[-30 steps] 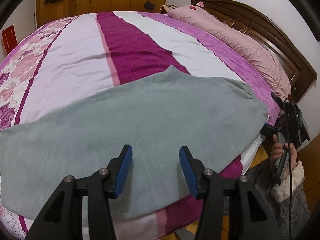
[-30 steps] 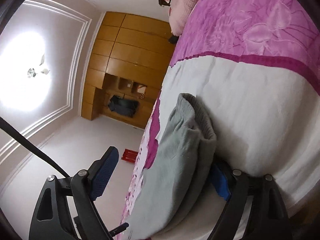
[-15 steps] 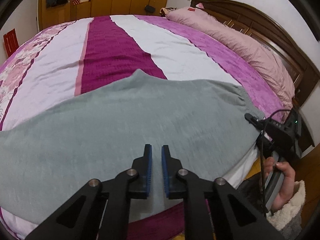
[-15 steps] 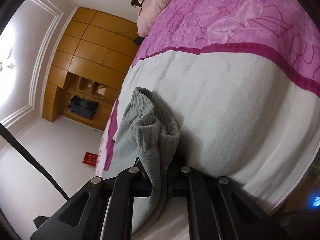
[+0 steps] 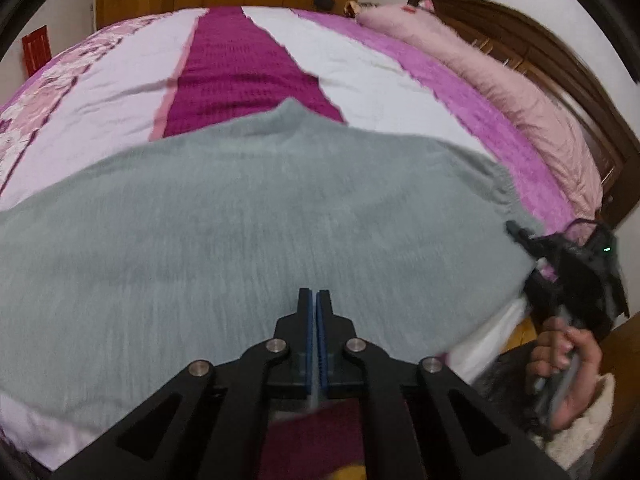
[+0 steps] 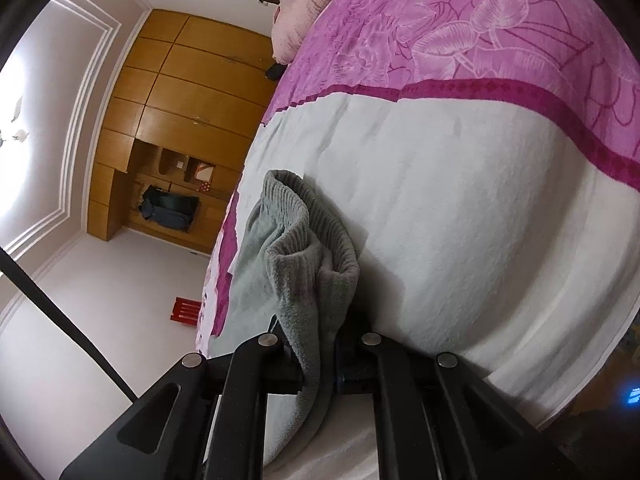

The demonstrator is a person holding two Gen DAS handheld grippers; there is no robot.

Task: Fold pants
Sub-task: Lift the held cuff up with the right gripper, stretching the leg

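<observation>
grey pants (image 6: 304, 280) pinched inside right gripper (image 6: 318, 354) (ribbed waistband end)

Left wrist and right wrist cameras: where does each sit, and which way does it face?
Left wrist: on the left gripper, facing across the striped bedspread over the grey fleece pants; the right hand shows.
Right wrist: on the right gripper, rolled sideways toward the wooden wardrobe; clamps the pants' ribbed waistband.
Shared: pants, bedspread.

Pants (image 5: 248, 232): grey fuzzy fleece, ribbed waistband (image 6: 320, 236). Bedspread (image 6: 460, 208): matt woven cloth. Wardrobe (image 6: 192, 92): glossy wood.
</observation>
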